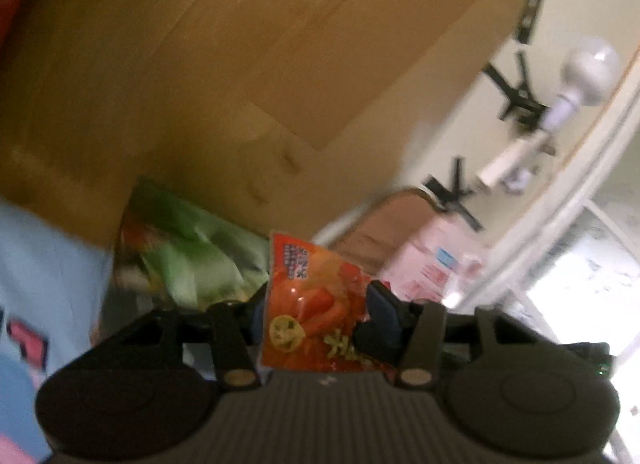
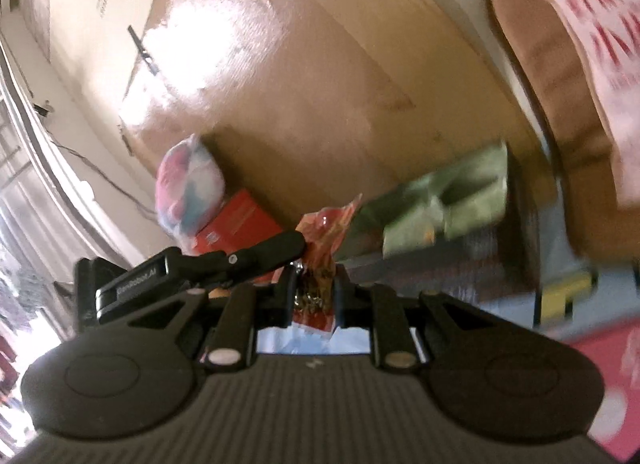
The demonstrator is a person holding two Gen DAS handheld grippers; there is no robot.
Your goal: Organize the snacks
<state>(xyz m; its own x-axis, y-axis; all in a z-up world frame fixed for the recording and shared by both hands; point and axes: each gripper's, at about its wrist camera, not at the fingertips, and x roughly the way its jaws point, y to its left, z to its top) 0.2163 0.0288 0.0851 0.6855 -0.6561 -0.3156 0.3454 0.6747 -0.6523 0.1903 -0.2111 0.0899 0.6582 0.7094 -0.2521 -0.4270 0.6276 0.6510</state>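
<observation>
Hanging between the two tools is the orange snack packet (image 1: pixel 312 292), off the surface and upright in the left wrist view. The right gripper (image 2: pixel 314 292) has it: jaws nearly together, pinched on the crinkled lower part of the packet. The left gripper (image 1: pixel 320 320) stands partly open with the packet in the gap. Whether its pads press on the foil, I cannot tell through the blur. From the right wrist view, one of its fingers lies along the packet's upper edge.

Just behind the packet sits a green bag (image 1: pixel 188 260), near the foot of a big cardboard box (image 1: pixel 240 64). Off to the side, a pink-and-blue bag (image 2: pixel 192 184) leans on a red box (image 2: pixel 240 224), and light-blue cloth (image 1: pixel 48 264) covers the surface below.

My read: this is a two-handed carry or hand-over of one snack, with the right side bearing the load. The sorting looks early, since the other snacks lie loose. Next, the packet needs one sure grip. If the right carries it alone, the left must back clear without snagging the foil. Then it needs a spot beside the other bags.
</observation>
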